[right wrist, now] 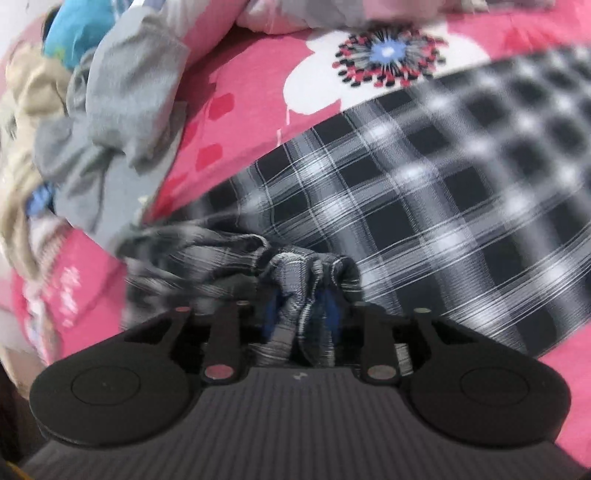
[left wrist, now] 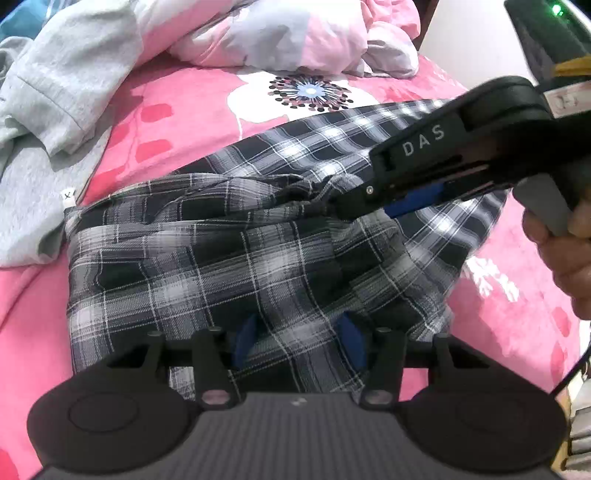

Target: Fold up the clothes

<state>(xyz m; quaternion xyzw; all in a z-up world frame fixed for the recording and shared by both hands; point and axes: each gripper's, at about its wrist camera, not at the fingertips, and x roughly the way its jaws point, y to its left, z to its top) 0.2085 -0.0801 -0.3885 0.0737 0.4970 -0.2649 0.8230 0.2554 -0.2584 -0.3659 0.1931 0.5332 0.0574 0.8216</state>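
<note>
A black, grey and white plaid garment (left wrist: 207,266) lies partly folded on the pink flowered bedsheet (left wrist: 177,110). In the left wrist view my left gripper (left wrist: 299,341) hovers over its near edge, open, with its blue pads (left wrist: 245,339) wide apart and flat cloth showing between them. My right gripper (left wrist: 345,201) reaches in from the right with a hand on its handle. It is shut on a bunched fold of the plaid garment (right wrist: 424,184), lifted above the layer below. In the right wrist view the gathered cloth sits between the fingers of the right gripper (right wrist: 301,310); that view is motion-blurred.
A grey sweatshirt (left wrist: 55,110) is heaped at the left of the bed, touching the plaid's left edge. A pink, white and grey duvet (left wrist: 277,33) is piled at the back. More clothes (right wrist: 33,110), beige and blue, lie at the far left.
</note>
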